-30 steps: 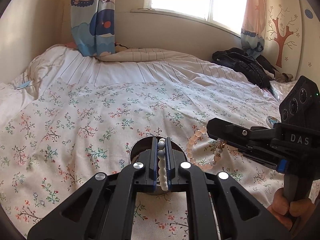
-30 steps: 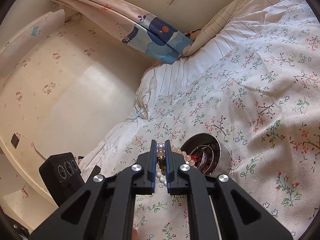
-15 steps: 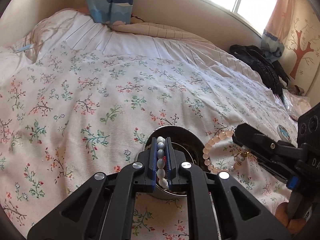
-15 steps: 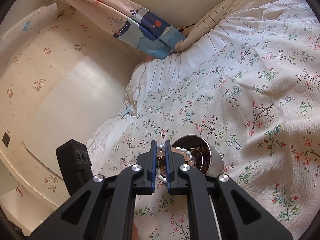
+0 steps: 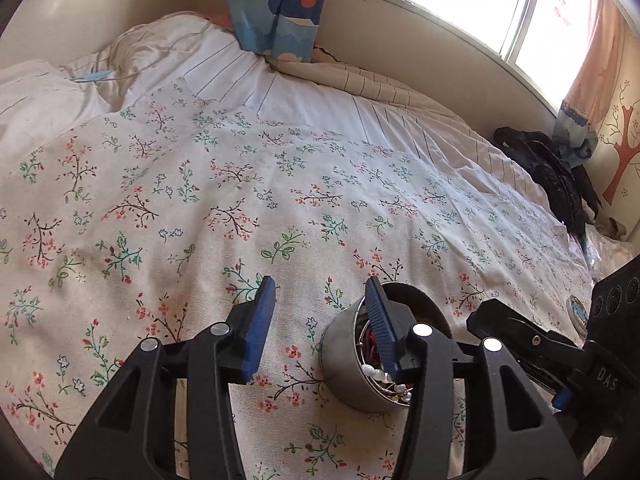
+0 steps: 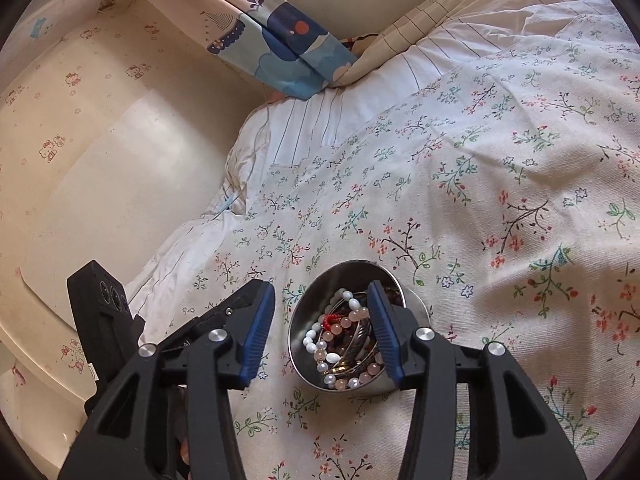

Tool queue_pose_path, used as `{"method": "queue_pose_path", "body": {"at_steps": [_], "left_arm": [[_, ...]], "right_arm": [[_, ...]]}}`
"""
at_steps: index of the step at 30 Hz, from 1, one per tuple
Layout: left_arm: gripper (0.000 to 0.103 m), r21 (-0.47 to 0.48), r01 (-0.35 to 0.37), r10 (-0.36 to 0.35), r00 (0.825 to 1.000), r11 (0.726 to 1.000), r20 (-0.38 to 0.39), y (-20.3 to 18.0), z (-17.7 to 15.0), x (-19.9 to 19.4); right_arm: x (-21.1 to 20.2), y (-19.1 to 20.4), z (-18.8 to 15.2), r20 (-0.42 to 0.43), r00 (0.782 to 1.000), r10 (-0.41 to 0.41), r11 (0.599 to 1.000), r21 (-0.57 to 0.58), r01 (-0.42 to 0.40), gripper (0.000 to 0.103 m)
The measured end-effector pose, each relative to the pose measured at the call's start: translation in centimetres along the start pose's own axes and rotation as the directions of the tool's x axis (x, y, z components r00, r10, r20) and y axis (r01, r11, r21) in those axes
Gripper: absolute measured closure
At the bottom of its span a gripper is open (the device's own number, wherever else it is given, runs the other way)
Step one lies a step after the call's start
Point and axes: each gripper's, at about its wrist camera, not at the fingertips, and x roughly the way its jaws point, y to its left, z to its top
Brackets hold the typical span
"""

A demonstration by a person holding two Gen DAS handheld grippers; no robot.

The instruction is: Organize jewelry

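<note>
A small round metal bowl (image 6: 412,304) stands on the floral bedspread, also in the left wrist view (image 5: 340,360). It holds a white pearl bracelet (image 6: 320,348), a pink bead bracelet (image 6: 352,320), thin bangles and a red piece. My right gripper (image 6: 320,308) is open and empty just above the bowl, with its right finger over the rim. My left gripper (image 5: 320,300) is open and empty, with its right finger (image 5: 380,328) over the bowl's near rim. The right gripper shows at the right of the left wrist view (image 5: 532,344).
The floral bedspread (image 5: 200,208) covers the bed. A striped pillow (image 5: 380,88) and a blue cartoon curtain (image 5: 280,8) lie at the back. A black bag (image 5: 552,176) lies at the far right. A small round tin (image 5: 578,308) lies right of the bowl.
Both grippers were shut on bead bracelets over the bowl. Both have opened, and the bracelets have dropped into the bowl.
</note>
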Motion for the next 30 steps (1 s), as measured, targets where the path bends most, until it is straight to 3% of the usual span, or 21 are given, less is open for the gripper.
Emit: {"method": "queue_pose_path", "body": {"at_steps": [5,8,10,16,26,30], "left_arm": [[0.047,0.103,-0.062,0.059,0.998,0.993,0.034,-1.6,-0.6,-0.5],[0.036,0.17,-0.11,0.101,0.993,0.979,0.061,-2.7,-1.0,-0.8],[0.03,0.2,-0.135,0.122,0.989,0.97,0.078,-3.3,-1.3,-1.1],[0.016,0.237,-0.188,0.166,0.98,0.953,0.109,-3.7,-2.2,-2.5],[0.008,0.311,-0.209,0.2,0.978,0.927,0.063,-2.0,-5.5,-5.7],[0.008,0.324,-0.19,0.197,0.98,0.927,0.012,-1.0,-7.2,-7.6]], "right_arm": [[-0.1,0.6,-0.1,0.001,0.998,-0.07,0.997,-0.045,0.07,0.047],[-0.2,1.0,-0.4,0.002,0.989,-0.15,0.984,-0.093,0.15,0.036],[-0.3,1.2,-0.6,0.009,0.977,-0.214,0.969,-0.122,0.214,0.027],[-1.2,1.1,-1.5,0.037,0.929,-0.369,0.914,-0.17,0.369,0.013],[-5.7,1.9,-5.1,0.075,0.845,-0.53,0.813,-0.239,0.531,0.007],[-7.1,1.8,-7.2,0.042,0.834,-0.55,0.808,-0.229,0.544,0.007]]}}
